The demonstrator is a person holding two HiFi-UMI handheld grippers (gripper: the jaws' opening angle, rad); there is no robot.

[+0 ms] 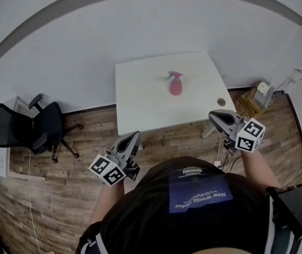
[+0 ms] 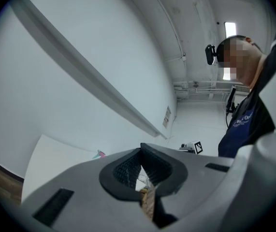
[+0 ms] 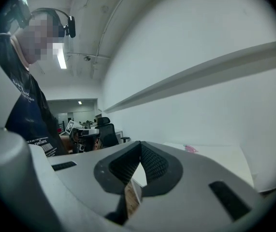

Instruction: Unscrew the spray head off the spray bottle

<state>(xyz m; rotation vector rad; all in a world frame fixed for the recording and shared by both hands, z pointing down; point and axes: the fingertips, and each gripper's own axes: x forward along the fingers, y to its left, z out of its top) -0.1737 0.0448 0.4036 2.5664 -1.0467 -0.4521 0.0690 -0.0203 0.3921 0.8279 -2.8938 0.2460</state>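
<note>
Sitting upright on the white table, toward its far edge and about midway across, is the pink spray bottle, spray head on. Left gripper and right gripper hang off the near edge, both claws pinched closed on nothing. Black office chair sits past the left edge.

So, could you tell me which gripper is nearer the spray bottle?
The right gripper, by the table's near right corner; the left gripper is further back over the floor.
</note>
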